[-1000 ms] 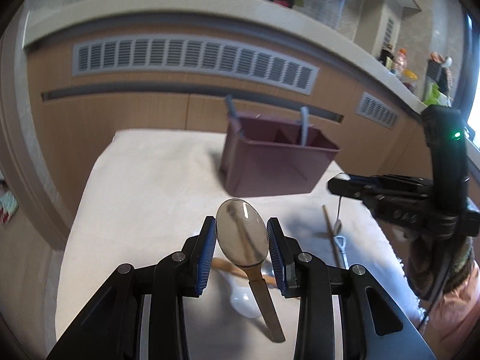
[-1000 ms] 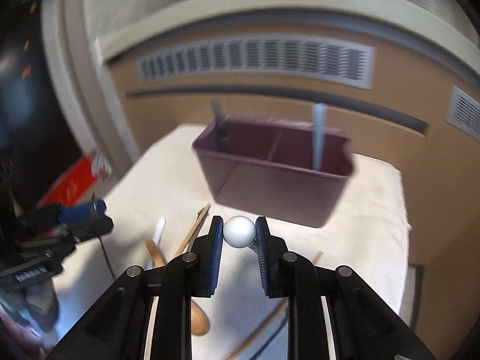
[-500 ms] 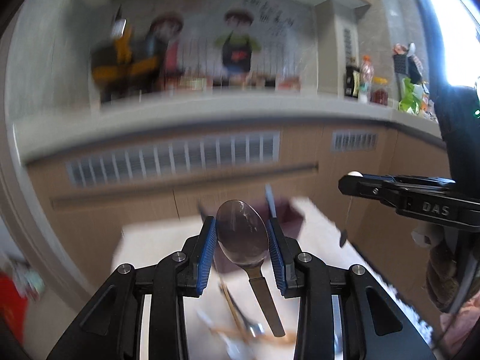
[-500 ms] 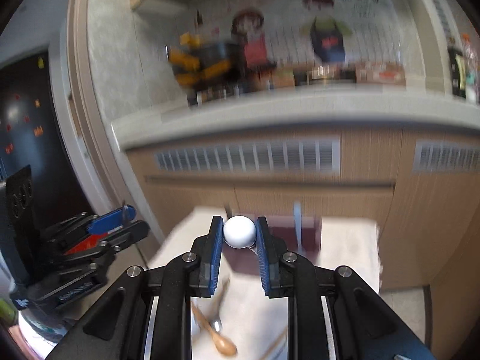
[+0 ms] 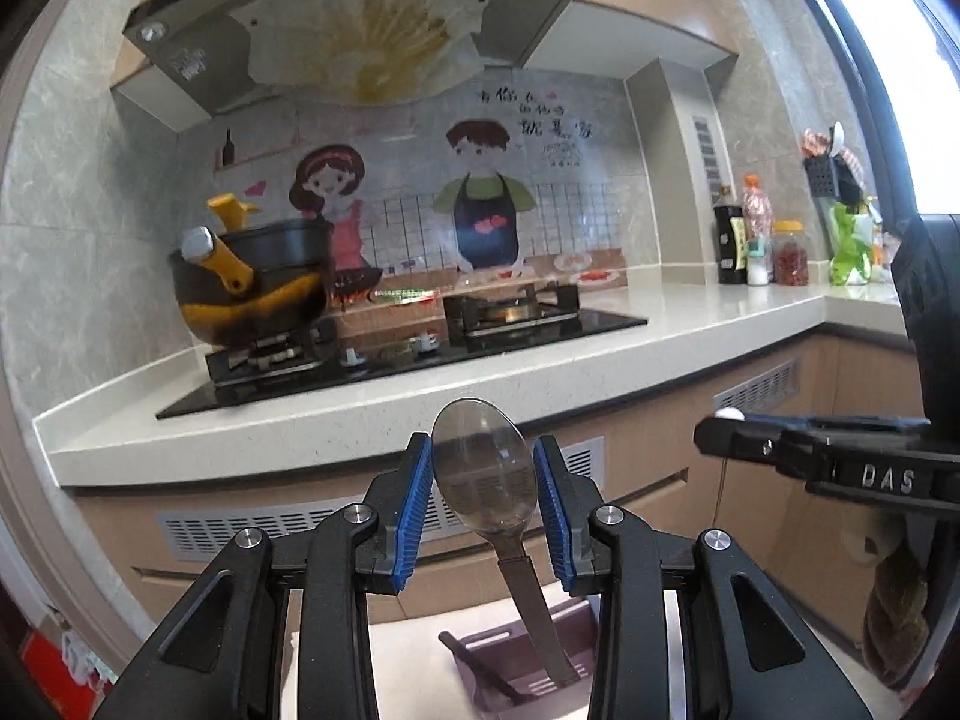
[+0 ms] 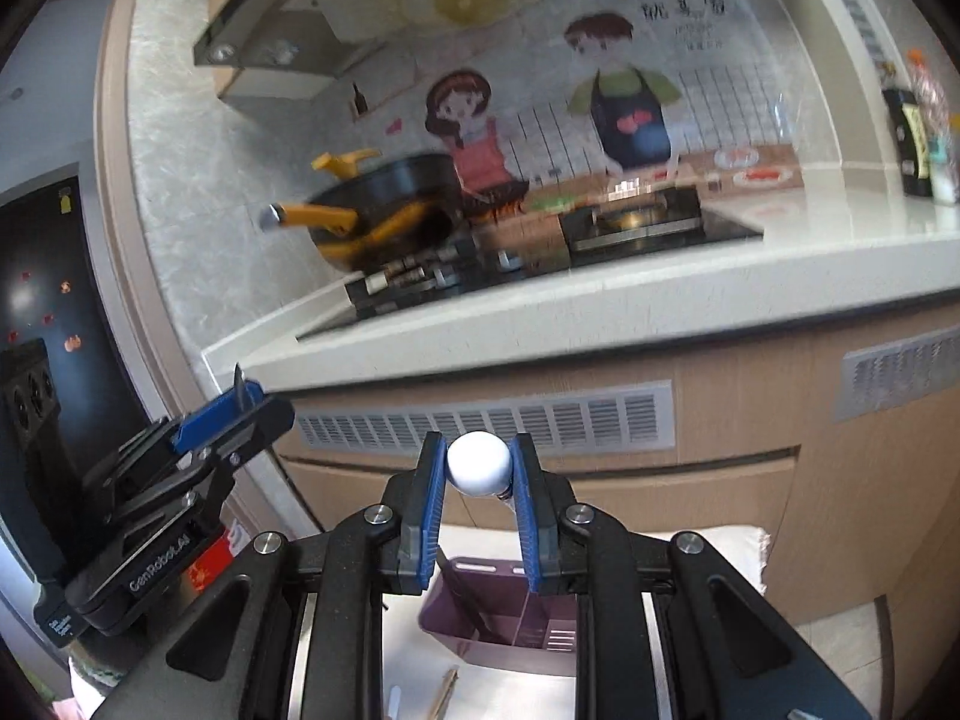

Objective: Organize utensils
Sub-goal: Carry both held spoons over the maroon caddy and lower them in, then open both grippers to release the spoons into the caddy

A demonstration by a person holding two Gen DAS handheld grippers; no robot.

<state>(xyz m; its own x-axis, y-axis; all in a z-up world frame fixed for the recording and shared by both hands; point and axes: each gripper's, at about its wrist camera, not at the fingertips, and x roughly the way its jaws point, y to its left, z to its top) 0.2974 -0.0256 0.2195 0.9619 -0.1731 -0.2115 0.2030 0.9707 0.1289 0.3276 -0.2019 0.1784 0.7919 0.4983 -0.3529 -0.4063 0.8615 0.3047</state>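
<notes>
The left hand-held gripper (image 5: pixel 483 501) is pinched on a metal spoon (image 5: pixel 482 476): the bowl is clamped between the blue pads and stands up above them, while the handle hangs down toward the purple utensil caddy (image 5: pixel 528 675), which is seen low in the left wrist view, under the jaws. The right hand-held gripper (image 6: pixel 478 489) is pinched on the round white end of a white utensil (image 6: pixel 478 463); the rest of that utensil is hidden behind the jaws, so its kind cannot be told. The same caddy (image 6: pixel 510 624) is seen below it on the cloth-covered surface (image 6: pixel 714 546), with a dark utensil (image 6: pixel 462 594) already leaning in one compartment.

Several risks are judged from here. The spoon is held by its smooth, curved bowl, so it may be rotated or squeezed out of the pads if the handle is knocked against the caddy's rim or divider. The white ball is gripped on a rounded face, and could be popped loose in the same way. Both grippers are raised well above the caddy and close side by side, so a collision between them may be caused if both are lowered together. A light caddy could also be tipped or pushed by a misaimed handle.
</notes>
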